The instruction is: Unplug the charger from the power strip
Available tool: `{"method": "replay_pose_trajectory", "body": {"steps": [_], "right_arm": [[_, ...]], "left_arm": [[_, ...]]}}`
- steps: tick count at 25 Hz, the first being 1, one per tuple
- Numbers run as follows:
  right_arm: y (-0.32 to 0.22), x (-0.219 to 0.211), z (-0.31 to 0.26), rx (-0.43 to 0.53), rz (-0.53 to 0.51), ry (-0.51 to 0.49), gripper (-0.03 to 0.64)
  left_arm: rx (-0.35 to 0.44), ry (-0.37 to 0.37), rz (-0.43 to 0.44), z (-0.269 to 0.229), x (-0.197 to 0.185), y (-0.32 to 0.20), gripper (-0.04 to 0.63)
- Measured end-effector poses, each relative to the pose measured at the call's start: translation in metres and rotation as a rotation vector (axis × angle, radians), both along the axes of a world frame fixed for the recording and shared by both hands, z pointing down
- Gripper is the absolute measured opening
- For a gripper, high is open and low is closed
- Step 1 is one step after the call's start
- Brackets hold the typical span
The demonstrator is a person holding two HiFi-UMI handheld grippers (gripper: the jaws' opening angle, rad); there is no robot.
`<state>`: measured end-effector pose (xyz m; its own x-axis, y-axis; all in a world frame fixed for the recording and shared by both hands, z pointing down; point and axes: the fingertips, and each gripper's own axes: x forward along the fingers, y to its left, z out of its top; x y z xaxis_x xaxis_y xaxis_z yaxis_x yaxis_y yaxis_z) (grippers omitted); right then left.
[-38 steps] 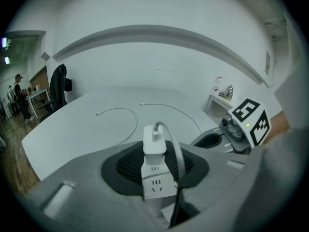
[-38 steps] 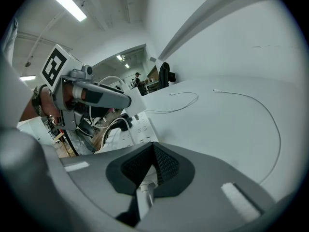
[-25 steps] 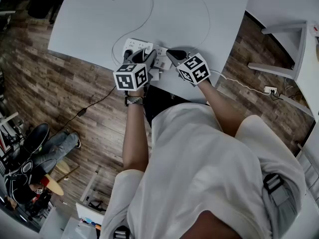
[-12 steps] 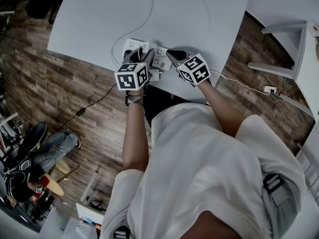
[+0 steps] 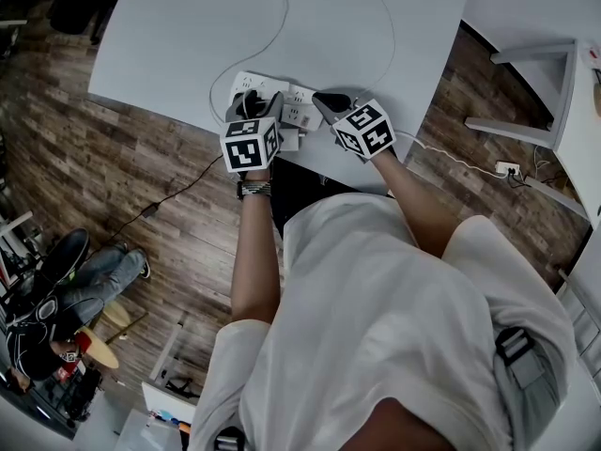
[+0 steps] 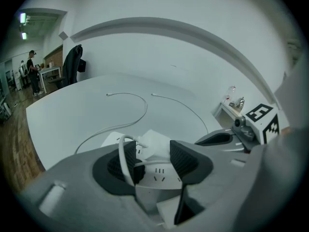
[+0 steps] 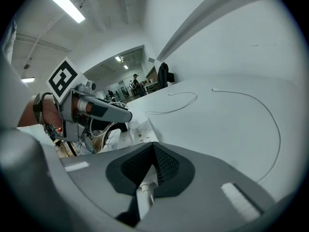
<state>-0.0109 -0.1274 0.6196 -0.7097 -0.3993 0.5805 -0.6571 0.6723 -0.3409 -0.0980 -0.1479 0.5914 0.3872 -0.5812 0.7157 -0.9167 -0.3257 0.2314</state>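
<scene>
Jaws of the left gripper (image 6: 152, 150) have just opened around the small white block charger (image 6: 155, 141), so no pull yet. It sits plugged in the white plastic power strip (image 6: 159, 179). Right gripper (image 7: 153, 166) pinches 1 white cord (image 7: 145, 197).

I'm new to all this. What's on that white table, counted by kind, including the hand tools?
Grippers: 2, the left gripper, jaws just opening with the charger between them, and the right gripper
Power strip: 1
Charger: 1
Thin white cables on the tabletop: 2
Thicker white cord clamped by the right gripper: 1
Total: 7
</scene>
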Motion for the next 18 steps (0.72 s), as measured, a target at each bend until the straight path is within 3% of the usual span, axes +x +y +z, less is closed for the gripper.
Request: {"method": "replay_pose_trajectory", "body": {"steps": [9, 13, 18], "right_arm": [[0.005, 0.002, 0.001, -0.044, -0.004, 0.031, 0.002], [0.005, 0.007, -0.013, -0.021, 0.008, 0.013, 0.002], [-0.009, 0.008, -0.063, 0.086, 0.048, -0.045, 0.002]], "left_arm": [[0.01, -0.059, -0.072, -0.011, -0.02, 0.01, 0.284], [0.094, -0.083, -0.094, -0.033, -0.027, 0.006, 0.282], [0.216, -0.105, -0.084, -0.07, -0.026, 0.001, 0.259]]}}
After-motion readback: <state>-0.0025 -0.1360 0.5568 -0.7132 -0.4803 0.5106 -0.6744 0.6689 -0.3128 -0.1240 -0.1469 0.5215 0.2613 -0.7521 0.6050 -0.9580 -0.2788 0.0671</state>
